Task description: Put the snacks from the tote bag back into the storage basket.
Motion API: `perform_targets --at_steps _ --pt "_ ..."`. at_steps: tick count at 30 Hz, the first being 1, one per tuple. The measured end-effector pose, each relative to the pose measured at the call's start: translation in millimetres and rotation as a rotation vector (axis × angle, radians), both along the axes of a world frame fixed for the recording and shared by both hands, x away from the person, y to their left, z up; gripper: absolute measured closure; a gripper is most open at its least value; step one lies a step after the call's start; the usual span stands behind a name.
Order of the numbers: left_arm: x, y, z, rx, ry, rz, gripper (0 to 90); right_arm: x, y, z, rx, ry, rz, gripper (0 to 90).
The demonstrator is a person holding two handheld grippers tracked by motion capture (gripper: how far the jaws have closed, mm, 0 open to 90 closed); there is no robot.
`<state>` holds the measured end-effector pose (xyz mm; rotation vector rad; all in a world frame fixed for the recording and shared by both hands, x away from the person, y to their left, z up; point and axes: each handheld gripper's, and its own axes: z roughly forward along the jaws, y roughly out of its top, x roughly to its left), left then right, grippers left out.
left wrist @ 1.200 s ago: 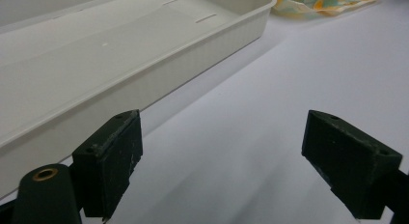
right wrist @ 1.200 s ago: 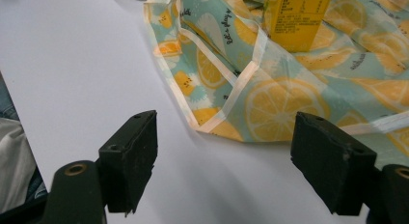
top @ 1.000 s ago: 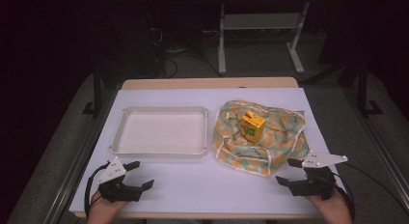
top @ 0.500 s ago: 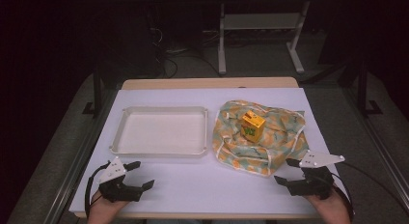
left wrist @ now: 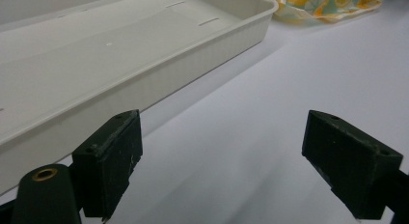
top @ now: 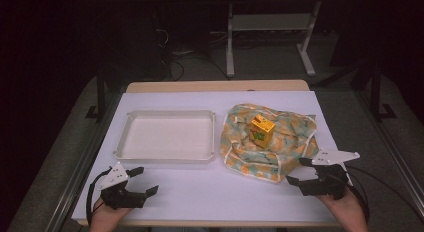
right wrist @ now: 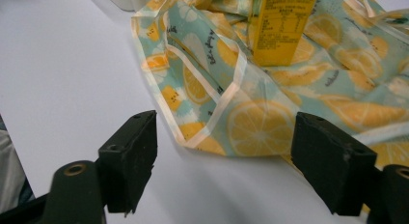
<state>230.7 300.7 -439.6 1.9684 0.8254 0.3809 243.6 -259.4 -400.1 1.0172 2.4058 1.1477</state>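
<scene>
The left gripper (top: 142,179) is sitting low over the white table (top: 200,197) with its jaws spread wide and nothing between them. Just ahead of its jaws and off to their left, the tray (top: 169,136) is lying flat; in the left gripper view its near wall (left wrist: 144,84) is running diagonally past the left jaw, close to it but not touching. Beyond the tray's far corner, a bit of the cloth (left wrist: 328,2) is peeking in.

The right gripper (top: 299,172) is also resting near the table's front edge, jaws released and gripping nothing. The cloth (top: 272,139), printed with lemons, is lying crumpled directly ahead of its jaws, its folded hem (right wrist: 212,122) reaching almost between them. The yellow carton (top: 262,130) is standing upright on the cloth, farther ahead of the jaws, well apart from both grippers.
</scene>
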Motion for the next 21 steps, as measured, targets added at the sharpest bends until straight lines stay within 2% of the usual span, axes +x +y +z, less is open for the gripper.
perform_targets --at_steps 5,6,8,17,21 --pt "1.2 -0.6 -1.7 0.012 0.004 0.0 13.9 9.2 8.1 4.7 0.005 0.018 0.035 21.3" --pt "1.3 0.4 -1.1 0.015 0.003 0.002 13.9 12.5 11.8 6.9 -0.008 0.018 0.041 20.3" --pt "1.1 1.2 -1.0 0.004 -0.002 0.006 13.9 15.3 14.5 9.7 -0.011 0.021 0.053 20.2" --pt "1.1 2.5 -1.0 0.003 0.0 0.006 13.8 28.7 19.7 22.0 -0.011 0.035 0.062 17.7" --pt "1.3 2.8 -0.9 -0.001 0.001 0.01 13.8 37.1 23.5 30.1 -0.034 0.043 0.068 17.6"
